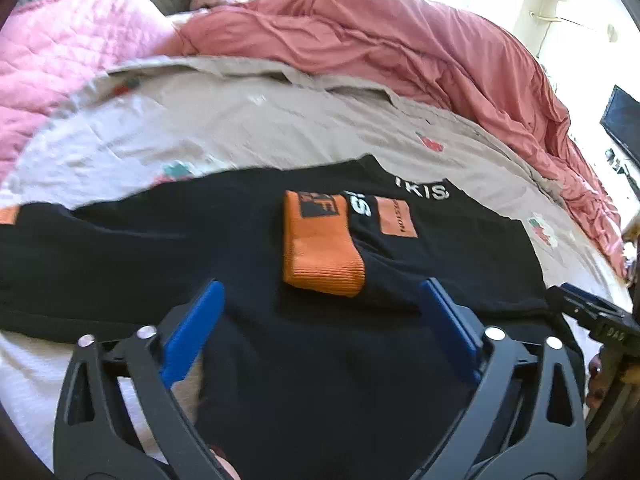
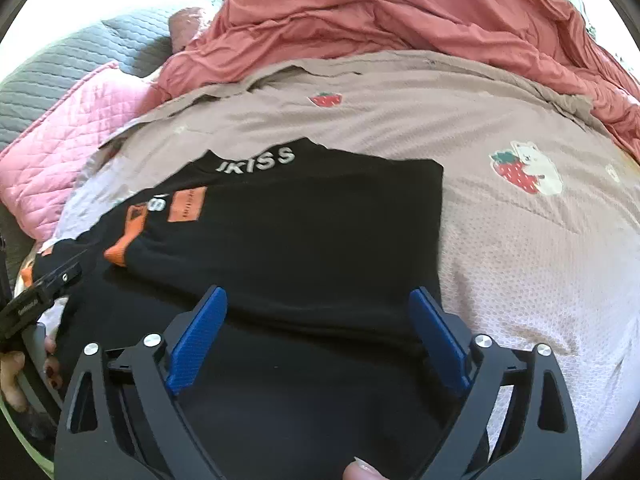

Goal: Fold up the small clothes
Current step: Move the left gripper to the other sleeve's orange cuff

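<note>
Both sets of jaws wide, nothing between: my left gripper point(image 1: 322, 306) and right gripper point(image 2: 318, 312) hover over the near hem of the black cotton top with orange ribbed cuff point(image 1: 280, 360), lying flat on the beige strawberry-print bedsheet point(image 2: 500, 240). Next: pinch both near corners evenly, fold toward the white-lettered collar point(image 2: 256, 160).

- The left black two-finger gripper with blue pads point(image 1: 320, 300) points downward, its jaws spread wide with nothing clamped.
- The right black two-finger gripper with blue pads point(image 2: 318, 306) tilts downward likewise, jaws wide apart.
- A fingertip point(image 2: 362, 470) shows at 6 o'clock.
</note>
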Demonstrator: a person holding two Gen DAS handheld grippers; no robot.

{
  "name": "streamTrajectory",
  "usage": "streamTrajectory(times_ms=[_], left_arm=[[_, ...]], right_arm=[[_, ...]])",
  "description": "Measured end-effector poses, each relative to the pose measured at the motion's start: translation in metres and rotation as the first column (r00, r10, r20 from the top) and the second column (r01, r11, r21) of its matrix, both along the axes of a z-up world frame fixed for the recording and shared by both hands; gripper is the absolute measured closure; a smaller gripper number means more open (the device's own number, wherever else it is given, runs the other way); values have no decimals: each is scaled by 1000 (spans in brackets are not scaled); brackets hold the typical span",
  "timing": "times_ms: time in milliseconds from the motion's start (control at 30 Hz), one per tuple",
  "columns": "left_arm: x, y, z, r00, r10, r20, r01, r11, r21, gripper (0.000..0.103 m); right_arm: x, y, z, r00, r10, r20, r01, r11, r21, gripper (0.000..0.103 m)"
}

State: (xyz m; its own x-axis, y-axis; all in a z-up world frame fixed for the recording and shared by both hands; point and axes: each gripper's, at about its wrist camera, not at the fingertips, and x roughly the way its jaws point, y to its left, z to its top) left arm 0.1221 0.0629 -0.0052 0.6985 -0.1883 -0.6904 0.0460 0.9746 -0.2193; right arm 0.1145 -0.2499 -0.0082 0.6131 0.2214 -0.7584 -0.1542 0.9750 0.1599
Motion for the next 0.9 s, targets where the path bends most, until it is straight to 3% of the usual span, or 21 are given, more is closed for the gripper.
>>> streamTrajectory(times_ms=[900], left_arm=[[-63, 80, 51, 986, 159, 49, -159, 987, 13, 10]], right_arm=[[-47, 101, 56, 963, 218, 161, -218, 976, -21, 5]])
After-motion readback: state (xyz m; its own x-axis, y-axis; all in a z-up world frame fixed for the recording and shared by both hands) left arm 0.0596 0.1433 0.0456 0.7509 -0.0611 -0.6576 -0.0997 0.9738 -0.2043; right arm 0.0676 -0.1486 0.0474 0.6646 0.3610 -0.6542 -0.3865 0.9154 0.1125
